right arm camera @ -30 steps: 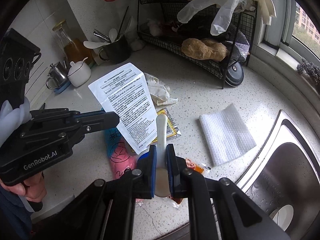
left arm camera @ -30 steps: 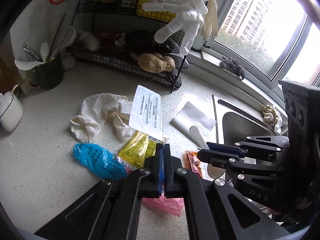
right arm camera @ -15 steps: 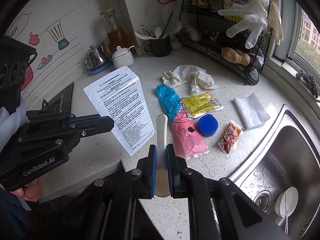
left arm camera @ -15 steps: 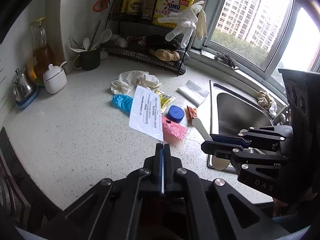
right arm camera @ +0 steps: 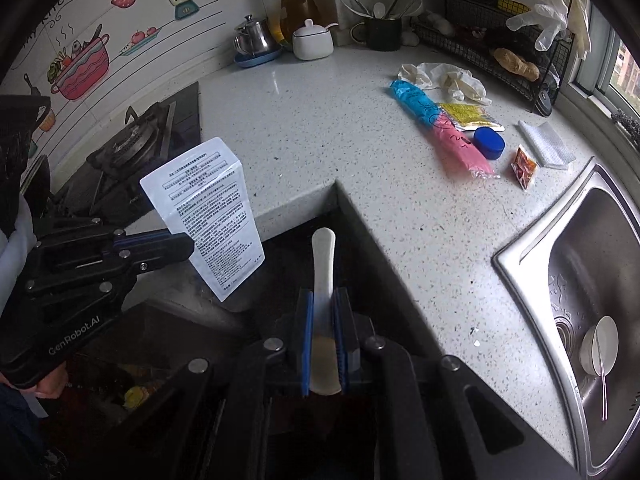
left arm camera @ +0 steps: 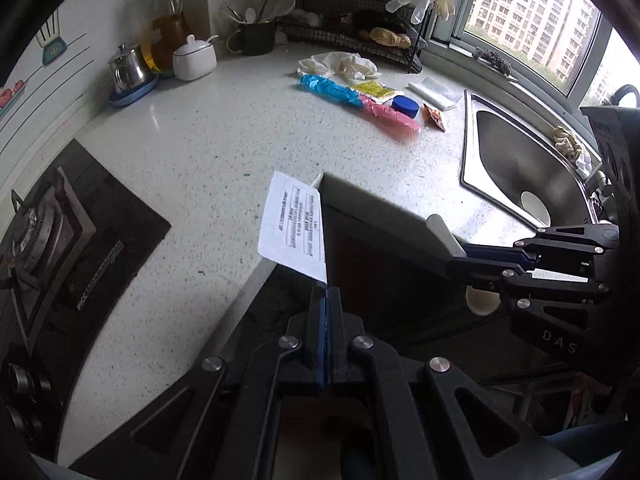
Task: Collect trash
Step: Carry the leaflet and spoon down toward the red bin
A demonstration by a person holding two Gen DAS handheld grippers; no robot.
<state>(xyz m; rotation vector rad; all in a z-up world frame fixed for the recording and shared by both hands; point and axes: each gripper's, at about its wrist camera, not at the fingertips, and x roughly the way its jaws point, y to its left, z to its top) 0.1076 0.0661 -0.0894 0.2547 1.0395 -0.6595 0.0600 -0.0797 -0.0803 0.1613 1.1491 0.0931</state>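
My left gripper (left arm camera: 327, 292) is shut on the corner of a white printed packet (left arm camera: 294, 228), which stands up past the counter's inner corner. To its right, my right gripper (left arm camera: 460, 256) is shut on a white plastic spoon (left arm camera: 442, 232). In the right wrist view the spoon (right arm camera: 323, 260) sticks out between the right gripper's (right arm camera: 324, 296) blue pads over the dark space below the counter edge. The left gripper (right arm camera: 184, 244) holds the packet (right arm camera: 208, 208) at the left there. Far back lie a blue bag (right arm camera: 414, 102), a pink bag (right arm camera: 460, 146), a yellow sachet (right arm camera: 468, 114), a blue cap (right arm camera: 489, 143), a red sachet (right arm camera: 524, 164) and crumpled gloves (right arm camera: 444, 78).
A steel sink (right arm camera: 592, 280) with a bowl (right arm camera: 600, 344) in it lies to the right. A gas stove (left arm camera: 40, 240) is at the left. A white cloth (right arm camera: 546, 144), a wire rack (right arm camera: 516, 52), a kettle (right arm camera: 252, 38) and a sugar pot (right arm camera: 312, 42) line the back.
Both grippers have drawn back from the trash pile to the counter's front corner, carrying the packet and the spoon. The pile now lies far off.
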